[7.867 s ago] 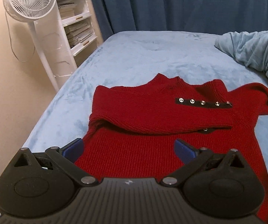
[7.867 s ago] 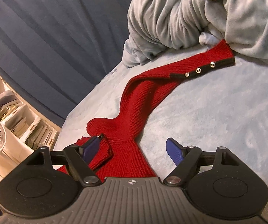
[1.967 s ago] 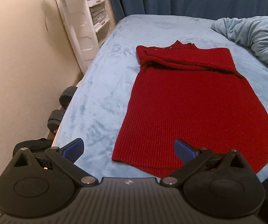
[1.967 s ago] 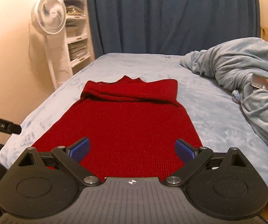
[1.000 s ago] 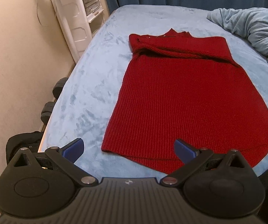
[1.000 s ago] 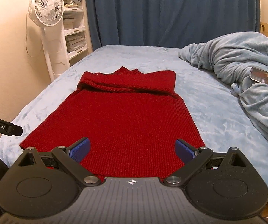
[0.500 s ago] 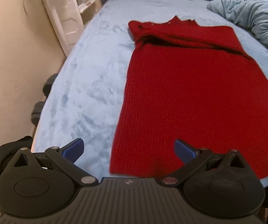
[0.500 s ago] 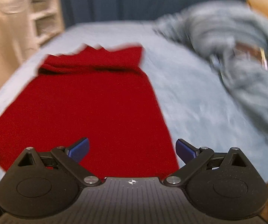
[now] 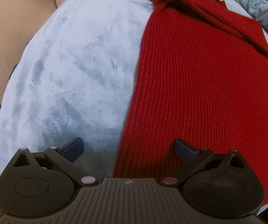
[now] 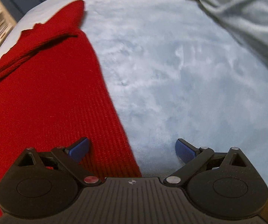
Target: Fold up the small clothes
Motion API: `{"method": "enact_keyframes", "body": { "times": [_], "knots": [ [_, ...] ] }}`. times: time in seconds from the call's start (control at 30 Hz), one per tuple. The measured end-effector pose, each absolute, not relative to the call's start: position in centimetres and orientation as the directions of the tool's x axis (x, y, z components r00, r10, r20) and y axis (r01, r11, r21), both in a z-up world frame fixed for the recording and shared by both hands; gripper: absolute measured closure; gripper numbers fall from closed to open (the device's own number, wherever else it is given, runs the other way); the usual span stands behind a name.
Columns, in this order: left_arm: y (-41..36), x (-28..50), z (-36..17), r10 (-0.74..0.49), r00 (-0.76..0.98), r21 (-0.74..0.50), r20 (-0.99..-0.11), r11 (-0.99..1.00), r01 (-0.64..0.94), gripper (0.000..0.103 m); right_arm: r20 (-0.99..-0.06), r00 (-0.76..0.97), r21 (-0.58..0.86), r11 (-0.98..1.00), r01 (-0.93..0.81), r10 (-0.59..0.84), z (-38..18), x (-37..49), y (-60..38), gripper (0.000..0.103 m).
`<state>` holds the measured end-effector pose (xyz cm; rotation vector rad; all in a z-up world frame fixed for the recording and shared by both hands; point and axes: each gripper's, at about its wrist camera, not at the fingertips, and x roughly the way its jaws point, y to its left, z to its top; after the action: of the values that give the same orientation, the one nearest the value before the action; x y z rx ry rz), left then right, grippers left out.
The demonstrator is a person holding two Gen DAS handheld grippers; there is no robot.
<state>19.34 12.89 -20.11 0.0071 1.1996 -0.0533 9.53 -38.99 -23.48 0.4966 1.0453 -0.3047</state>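
Lying flat on the pale blue bed cover (image 9: 64,78), the red knitted sweater (image 9: 199,85) stretches away from both cameras, its ribbed body smooth and its sleeves folded across the chest at the far end, near the collar. Low over the near hem sits the left gripper (image 9: 128,148), spread wide and holding nothing: one blue pad (image 9: 73,147) hangs above bare cover, the other (image 9: 184,149) above red knit, so the sweater's left edge runs between them. On the opposite side it's a mirror picture, the right gripper (image 10: 132,148) equally wide apart and empty, straddling the sweater's right edge with one pad (image 10: 79,148) over the knit and the other (image 10: 185,150) over the cover. Whether any pad actually touches cloth, I can't tell. Off to the right, a crumpled grey-blue blanket (image 10: 245,13) is heaped at the bed's far side, well apart from the sweater. A beige wall (image 9: 9,22) rises beyond the left edge of the bed.
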Motion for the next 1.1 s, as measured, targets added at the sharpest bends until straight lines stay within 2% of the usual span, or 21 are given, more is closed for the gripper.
{"method": "enact_keyframes", "body": {
  "times": [0.13, 0.17, 0.23, 0.27, 0.3, 0.33, 0.37, 0.4, 0.43, 0.5, 0.67, 0.77, 0.87, 1.1],
  "knots": [
    [12.5, 18.5, -20.2, -0.028, 0.390, -0.016, -0.920, 0.999, 0.035, 0.000, -0.858, 0.512, 0.309, 0.826, 0.472, 0.029, -23.8, 9.3, -38.3, 0.002],
    [12.4, 18.3, -20.2, -0.042, 0.377, -0.028, -0.925, 0.999, 0.042, 0.000, -0.856, 0.513, 0.324, 0.836, 0.442, 0.061, -23.8, 9.4, -37.9, 0.006],
    [11.9, 18.3, -19.9, -0.096, 0.338, -0.065, -0.936, 0.992, 0.104, 0.002, -0.852, 0.507, 0.359, 0.852, 0.382, 0.131, -23.5, 9.5, -37.1, 0.025],
    [11.6, 17.9, -19.6, -0.126, 0.330, -0.085, -0.935, 0.987, 0.137, 0.008, -0.849, 0.506, 0.374, 0.853, 0.365, 0.155, -23.2, 9.3, -36.7, 0.059],
    [11.4, 17.5, -19.1, -0.124, 0.340, -0.073, -0.932, 0.984, 0.160, 0.023, -0.846, 0.509, 0.378, 0.852, 0.362, 0.159, -22.9, 9.0, -36.4, 0.081],
    [11.5, 17.3, -18.7, -0.116, 0.349, -0.061, -0.930, 0.984, 0.165, 0.040, -0.833, 0.522, 0.411, 0.837, 0.361, 0.184, -22.8, 8.6, -36.5, 0.082],
    [11.9, 17.2, -18.3, -0.114, 0.353, -0.066, -0.929, 0.987, 0.146, 0.048, -0.819, 0.541, 0.436, 0.822, 0.367, 0.193, -22.7, 8.2, -36.6, 0.083],
    [12.5, 17.3, -18.1, -0.107, 0.353, -0.072, -0.930, 0.991, 0.111, 0.065, -0.808, 0.557, 0.453, 0.808, 0.377, 0.194, -22.6, 7.8, -36.8, 0.084],
    [13.4, 17.4, -17.9, -0.114, 0.342, -0.102, -0.933, 0.993, 0.055, 0.077, -0.799, 0.571, 0.465, 0.795, 0.390, 0.187, -22.4, 7.5, -36.9, 0.085],
    [14.8, 17.6, -17.3, -0.161, 0.332, -0.186, -0.930, 0.982, -0.044, 0.088, -0.780, 0.603, 0.480, 0.780, 0.402, 0.169, -21.5, 7.1, -36.6, 0.085],
    [12.7, 16.9, -14.0, -0.124, 0.390, -0.116, -0.912, 0.992, 0.044, 0.091, -0.734, 0.660, 0.494, 0.793, 0.357, 0.160, -18.0, 6.4, -35.7, 0.086],
    [12.0, 16.0, -11.4, -0.164, 0.432, -0.138, -0.887, 0.986, 0.093, 0.092, -0.694, 0.697, 0.521, 0.793, 0.315, 0.178, -15.8, 6.3, -35.9, 0.087],
    [12.5, 14.8, -8.9, -0.165, 0.478, -0.149, -0.863, 0.986, 0.072, 0.094, -0.669, 0.722, 0.523, 0.801, 0.290, 0.177, -13.8, 5.6, -36.0, 0.088],
    [13.4, 9.2, -6.4, -0.193, 0.493, -0.156, -0.848, 0.981, 0.117, 0.097, -0.616, 0.756, 0.569, 0.788, 0.234, 0.221, -11.0, -0.3, -34.3, 0.088]
  ]
}}
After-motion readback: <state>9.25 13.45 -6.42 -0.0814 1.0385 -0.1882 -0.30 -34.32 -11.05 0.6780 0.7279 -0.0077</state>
